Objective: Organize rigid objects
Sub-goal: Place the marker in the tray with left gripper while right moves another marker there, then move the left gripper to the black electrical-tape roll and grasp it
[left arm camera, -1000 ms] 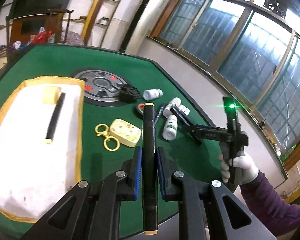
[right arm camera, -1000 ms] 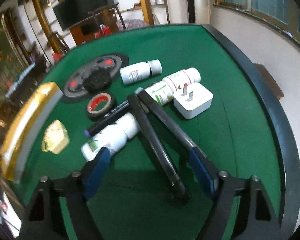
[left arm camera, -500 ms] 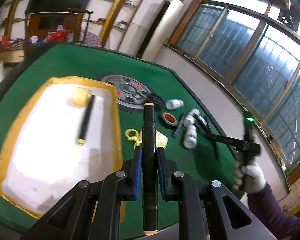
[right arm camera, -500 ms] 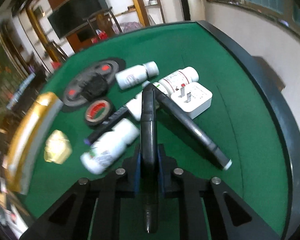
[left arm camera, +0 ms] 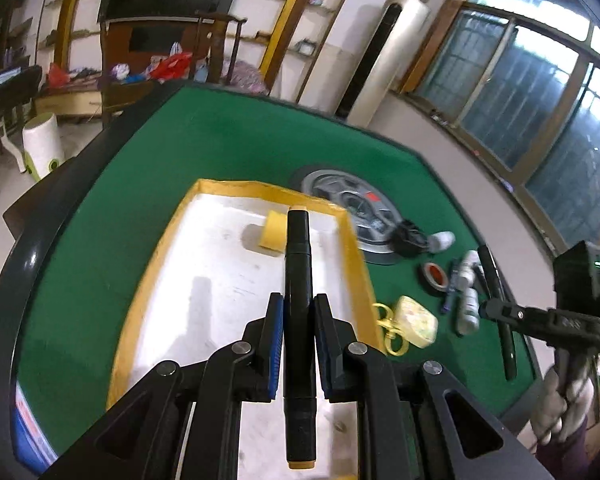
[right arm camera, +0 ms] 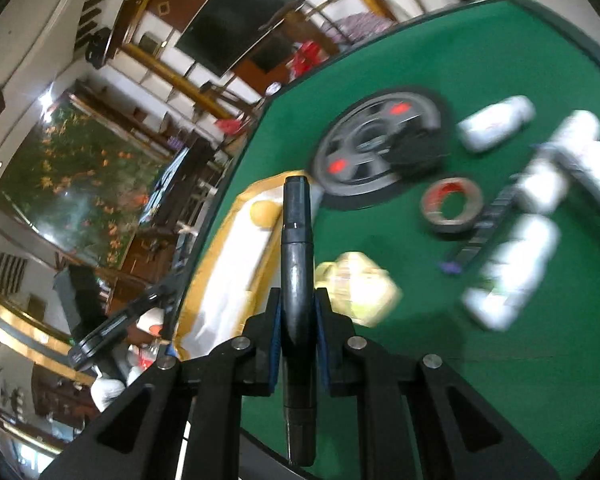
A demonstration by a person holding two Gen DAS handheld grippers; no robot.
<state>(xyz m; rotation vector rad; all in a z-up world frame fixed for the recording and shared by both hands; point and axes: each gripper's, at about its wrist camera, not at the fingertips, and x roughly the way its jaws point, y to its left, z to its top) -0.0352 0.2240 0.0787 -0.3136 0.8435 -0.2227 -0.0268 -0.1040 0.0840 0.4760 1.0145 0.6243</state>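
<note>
The left gripper (left arm camera: 297,340) points forward and downward, its two blue-padded fingers (left arm camera: 275,344) pressed in from either side on a black marker with yellow ends (left arm camera: 298,304) that lies along the gripper's axis; the right gripper (right arm camera: 298,336) is clamped the same way on a dark pen (right arm camera: 297,264), its fingers (right arm camera: 275,340) tight against the barrel; in the left wrist view, a white-gloved hand (left arm camera: 562,404) at the far right grasps the right gripper's handle, with a purple sleeve below.
</note>
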